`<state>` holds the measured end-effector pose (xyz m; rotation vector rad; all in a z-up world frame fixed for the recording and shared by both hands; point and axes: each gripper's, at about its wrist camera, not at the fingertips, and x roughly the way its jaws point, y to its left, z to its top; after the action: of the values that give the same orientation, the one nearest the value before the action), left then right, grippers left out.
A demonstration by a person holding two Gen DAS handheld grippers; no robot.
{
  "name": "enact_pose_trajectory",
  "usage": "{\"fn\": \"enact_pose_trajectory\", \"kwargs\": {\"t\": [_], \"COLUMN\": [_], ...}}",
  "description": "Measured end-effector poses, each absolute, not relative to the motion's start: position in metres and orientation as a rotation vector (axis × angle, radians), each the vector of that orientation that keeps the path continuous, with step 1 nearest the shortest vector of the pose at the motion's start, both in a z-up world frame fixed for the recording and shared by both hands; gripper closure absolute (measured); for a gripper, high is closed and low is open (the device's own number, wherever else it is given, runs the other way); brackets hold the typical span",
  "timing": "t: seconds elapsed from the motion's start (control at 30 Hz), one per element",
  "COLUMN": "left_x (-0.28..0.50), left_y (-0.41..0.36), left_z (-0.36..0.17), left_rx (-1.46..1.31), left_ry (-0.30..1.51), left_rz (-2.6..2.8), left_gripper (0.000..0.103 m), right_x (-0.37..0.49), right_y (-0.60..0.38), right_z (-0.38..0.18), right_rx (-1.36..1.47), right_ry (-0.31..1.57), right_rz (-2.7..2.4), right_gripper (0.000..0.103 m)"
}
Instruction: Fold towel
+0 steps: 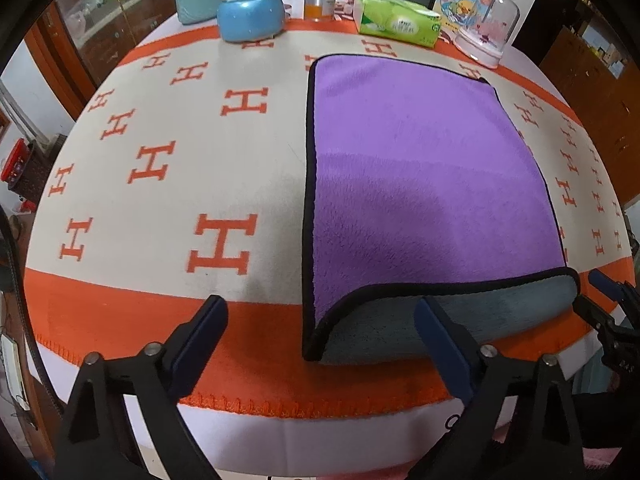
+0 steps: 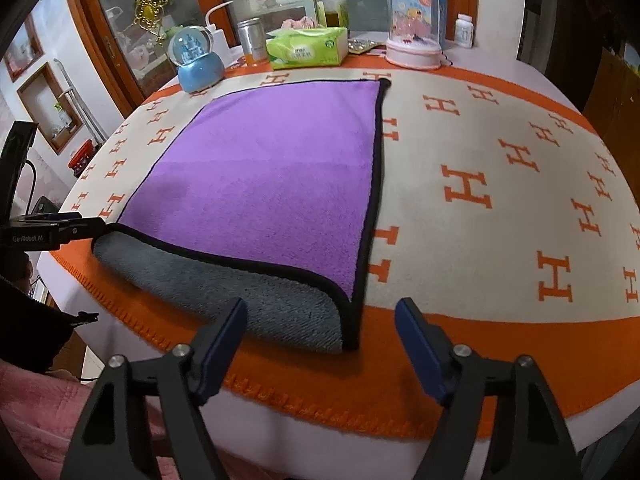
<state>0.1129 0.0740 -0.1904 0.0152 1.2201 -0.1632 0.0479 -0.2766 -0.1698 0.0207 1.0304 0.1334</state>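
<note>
Table's white pill bottle (image 2: 464,30) shows only right-wrist.

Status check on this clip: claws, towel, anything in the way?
Both claws open, left claw, right claw, holding nothing. Purple towel folded once, grey underside showing at near edge. Snow globe and tissue pack behind, clear of towel.

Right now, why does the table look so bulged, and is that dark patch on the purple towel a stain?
Left wrist view: the fisheye lens bows the table; the darker band on the towel looks like shadow. Right wrist view: same bulge, the same dim band on its near half.
</note>
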Motion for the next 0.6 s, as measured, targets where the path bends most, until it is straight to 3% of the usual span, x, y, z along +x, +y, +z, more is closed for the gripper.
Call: {"fn": "enact_pose_trajectory", "kwargs": {"t": [0.2, 0.33, 0.4, 0.53, 0.6], "left_x": [0.119, 0.119, 0.119, 0.118, 0.117], "left_y": [0.076, 0.074, 0.071, 0.067, 0.065], "left_z": [-0.201, -0.204, -0.204, -0.206, -0.207], "left_rx": [0.005, 0.005, 0.004, 0.008, 0.005], "left_ry": [1.259, 1.269, 1.267, 1.27, 1.274], "left_rz": [-0.164, -0.182, -0.199, -0.217, -0.224], "left_gripper": [0.032, 0.037, 0.048, 0.053, 0.063], "right_x": [0.054, 0.055, 0.055, 0.055, 0.054], "right_y": [-0.279, -0.28, -0.28, -0.28, -0.279], "right_z": [-0.175, -0.177, -0.177, -0.178, -0.179], "right_rx": [0.029, 0.033, 0.033, 0.034, 0.037], "right_ry": [1.05, 1.058, 1.058, 1.06, 1.062], "right_rz": [0.133, 0.132, 0.134, 0.146, 0.157], "right_gripper": [0.045, 0.052, 0.054, 0.061, 0.065]}}
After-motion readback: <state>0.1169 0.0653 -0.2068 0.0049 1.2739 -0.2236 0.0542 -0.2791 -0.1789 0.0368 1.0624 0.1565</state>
